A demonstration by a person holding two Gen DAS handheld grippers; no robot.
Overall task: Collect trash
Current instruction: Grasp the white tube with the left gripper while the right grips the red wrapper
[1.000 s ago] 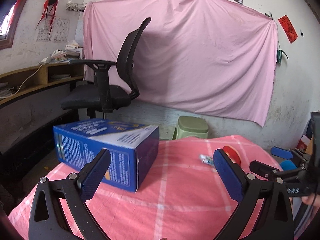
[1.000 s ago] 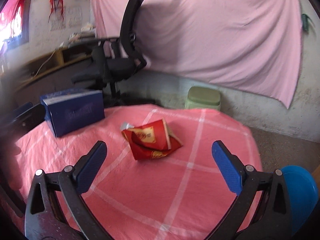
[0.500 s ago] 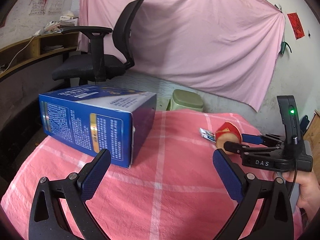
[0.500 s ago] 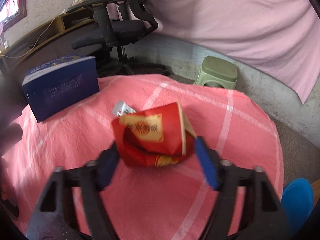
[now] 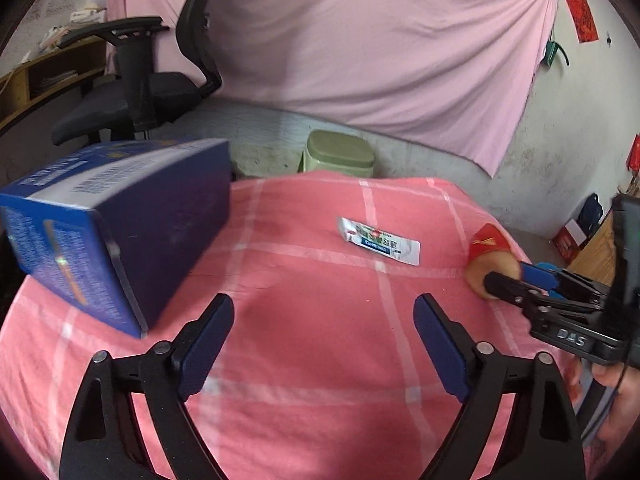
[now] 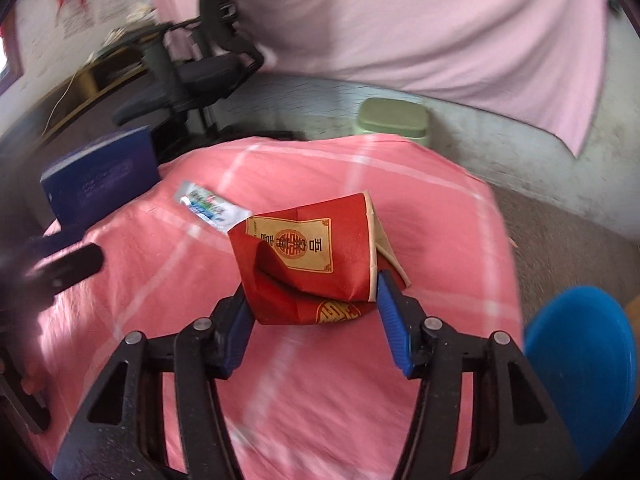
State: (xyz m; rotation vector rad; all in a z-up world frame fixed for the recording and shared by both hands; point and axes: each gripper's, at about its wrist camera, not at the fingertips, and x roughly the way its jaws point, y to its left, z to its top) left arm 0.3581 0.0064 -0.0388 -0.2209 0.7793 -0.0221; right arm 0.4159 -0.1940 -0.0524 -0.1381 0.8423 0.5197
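A crushed red paper cup [image 6: 304, 256] lies on the pink checked tablecloth [image 6: 320, 400]. My right gripper [image 6: 314, 292] is shut on it, one blue pad pressing on each side. The left wrist view shows the same cup [image 5: 490, 248] at the right gripper's [image 5: 504, 276] tips. A white snack wrapper [image 5: 380, 240] lies flat mid-table, also visible behind the cup [image 6: 212, 206]. My left gripper [image 5: 324, 312] hovers over bare cloth short of the wrapper. Its jaws are closing, with nothing between them.
A big blue carton [image 5: 120, 224] stands on the table's left part, close to my left finger. Beyond the table are a black office chair [image 5: 160, 80], a green stool [image 5: 340, 156] and a pink sheet on the wall. A blue round object [image 6: 580, 360] sits low at right.
My right gripper dropped onto the red cup and closed around it. My left gripper tipped down and moved in over the table, and its jaws narrowed a little.
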